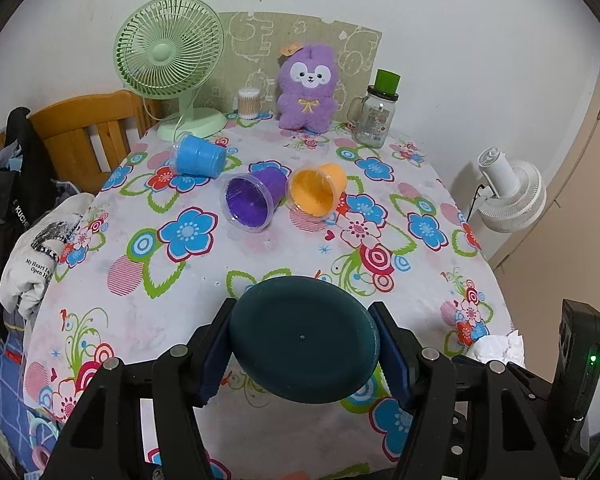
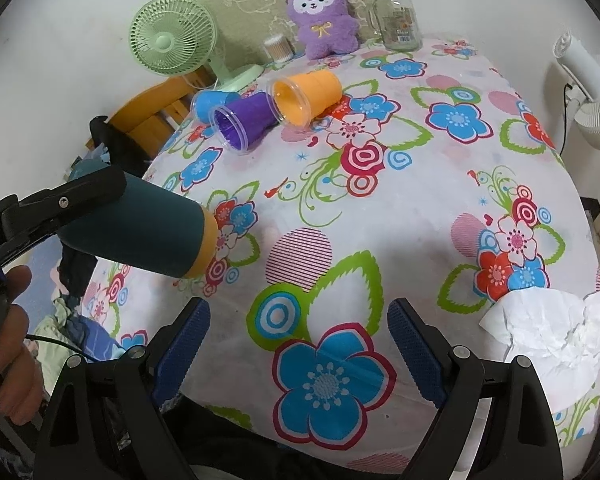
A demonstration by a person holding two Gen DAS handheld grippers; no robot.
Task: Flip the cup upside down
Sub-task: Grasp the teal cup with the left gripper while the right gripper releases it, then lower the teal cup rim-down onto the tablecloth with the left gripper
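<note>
Dark teal cup point(image 1: 304, 340) – lying sideways off the tablecloth, flat base filling the lower centre of the left wrist view; at centre left of the right wrist view its orange rim band shows

- "My Heart Is Open" can be read in small dark print on the white cloth point(image 1: 40, 256) bunched at the table's left edge, well to the left of the left gripper's point(image 1: 304, 344) jaws and ahead of them.
- "KUCHE" runs in pale letters down the black garment point(image 1: 18, 200) hanging further left again, beyond the white cloth.
- The glass jar point(image 1: 374, 118), far ahead of the jaws and a little right, carries a label too small to read.
</note>
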